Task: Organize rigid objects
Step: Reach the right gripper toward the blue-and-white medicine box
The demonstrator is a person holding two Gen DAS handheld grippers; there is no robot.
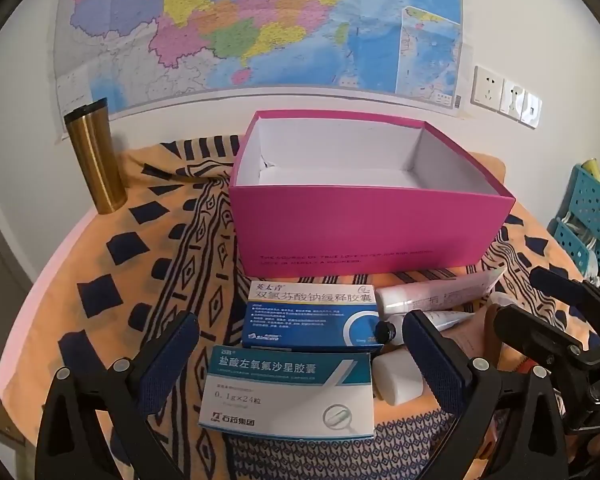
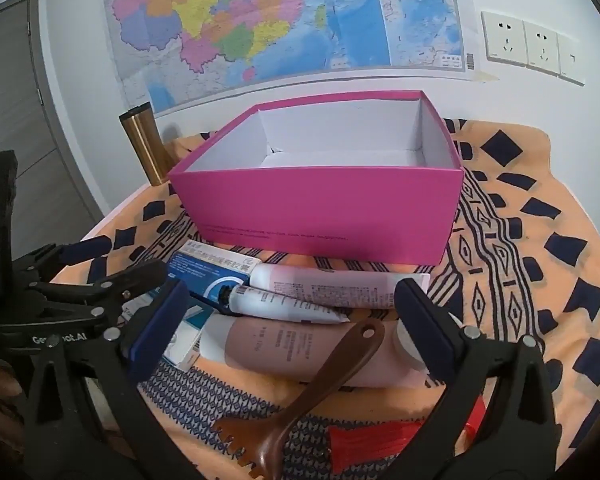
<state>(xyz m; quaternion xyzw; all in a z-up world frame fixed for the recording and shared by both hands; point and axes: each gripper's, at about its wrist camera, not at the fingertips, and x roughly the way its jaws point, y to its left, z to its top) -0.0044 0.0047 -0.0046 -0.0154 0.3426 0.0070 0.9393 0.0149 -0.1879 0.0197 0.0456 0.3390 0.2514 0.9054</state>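
- Left gripper (image 1: 300, 360): jaws wide apart, holding nothing; the teal pill box (image 1: 288, 392) lies between its fingers, untouched.
- Just beyond it lies the blue pill box (image 1: 308, 316), then the open pink box (image 1: 364, 224).
- Right gripper (image 2: 288, 328): jaws wide apart, empty, over the brown tube (image 2: 300, 352) and brown comb (image 2: 300, 408).
- Two white tubes (image 2: 332, 286) lie just ahead of it, before the pink box.
- A gold tumbler (image 1: 96, 156) stands far left of the left gripper.

The bench (image 1: 40, 292) is covered by an orange patterned cloth (image 1: 172, 248). On the cloth are seen an open pink box (image 1: 364, 224), two medicine boxes (image 1: 292, 392), three tubes (image 2: 320, 284), a brown wooden comb (image 2: 300, 400) and, at the back, a gold tumbler (image 1: 96, 156).
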